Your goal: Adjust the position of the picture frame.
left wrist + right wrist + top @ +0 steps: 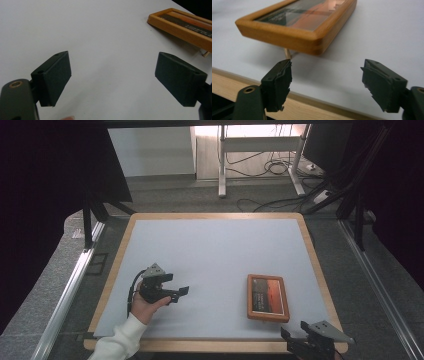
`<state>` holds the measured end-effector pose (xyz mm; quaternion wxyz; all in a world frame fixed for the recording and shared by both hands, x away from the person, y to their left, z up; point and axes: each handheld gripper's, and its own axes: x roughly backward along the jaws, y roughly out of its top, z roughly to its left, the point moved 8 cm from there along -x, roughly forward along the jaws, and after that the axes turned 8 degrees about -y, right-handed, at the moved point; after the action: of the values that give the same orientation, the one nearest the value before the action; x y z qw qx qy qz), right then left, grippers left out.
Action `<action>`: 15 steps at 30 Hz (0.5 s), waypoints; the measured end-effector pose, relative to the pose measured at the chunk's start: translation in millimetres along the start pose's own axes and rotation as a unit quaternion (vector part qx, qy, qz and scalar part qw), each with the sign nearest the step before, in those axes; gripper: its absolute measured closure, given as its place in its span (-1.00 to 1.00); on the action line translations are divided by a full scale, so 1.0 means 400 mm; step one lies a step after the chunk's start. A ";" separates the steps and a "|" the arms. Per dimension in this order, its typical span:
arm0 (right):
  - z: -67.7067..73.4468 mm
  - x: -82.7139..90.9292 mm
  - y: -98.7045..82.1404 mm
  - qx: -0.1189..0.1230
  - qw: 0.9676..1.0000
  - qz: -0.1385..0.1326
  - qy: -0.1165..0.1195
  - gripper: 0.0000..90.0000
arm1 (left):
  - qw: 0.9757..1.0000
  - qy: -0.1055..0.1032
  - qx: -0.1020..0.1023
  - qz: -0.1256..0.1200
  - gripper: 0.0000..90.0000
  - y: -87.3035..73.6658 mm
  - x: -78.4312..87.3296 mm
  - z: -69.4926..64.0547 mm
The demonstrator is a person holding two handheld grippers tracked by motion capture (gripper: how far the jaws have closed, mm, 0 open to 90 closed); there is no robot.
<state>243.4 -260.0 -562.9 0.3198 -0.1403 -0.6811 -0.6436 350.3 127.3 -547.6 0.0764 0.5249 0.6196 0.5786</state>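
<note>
A wooden picture frame lies face up on the pale mat, toward the right front. It shows at the top right of the left gripper view, and close ahead in the right gripper view, where a small peg lifts its near edge. My left gripper rests low over the mat to the frame's left, open and empty. My right gripper hovers at the table's front edge just short of the frame, also open and empty.
The mat covers a wooden-edged table. Metal rails run along both sides. Cables and desk legs lie on the floor beyond the far edge.
</note>
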 end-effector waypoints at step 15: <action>0.112 -0.069 -0.003 -0.005 0.999 0.016 0.035 -0.19 | 1.000 0.007 0.003 -0.001 -0.70 -0.006 0.006 0.007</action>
<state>252.3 -210.7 -579.4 0.3527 -0.1305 -0.6639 -0.6464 349.8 131.3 -549.0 0.0715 0.5203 0.6223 0.5804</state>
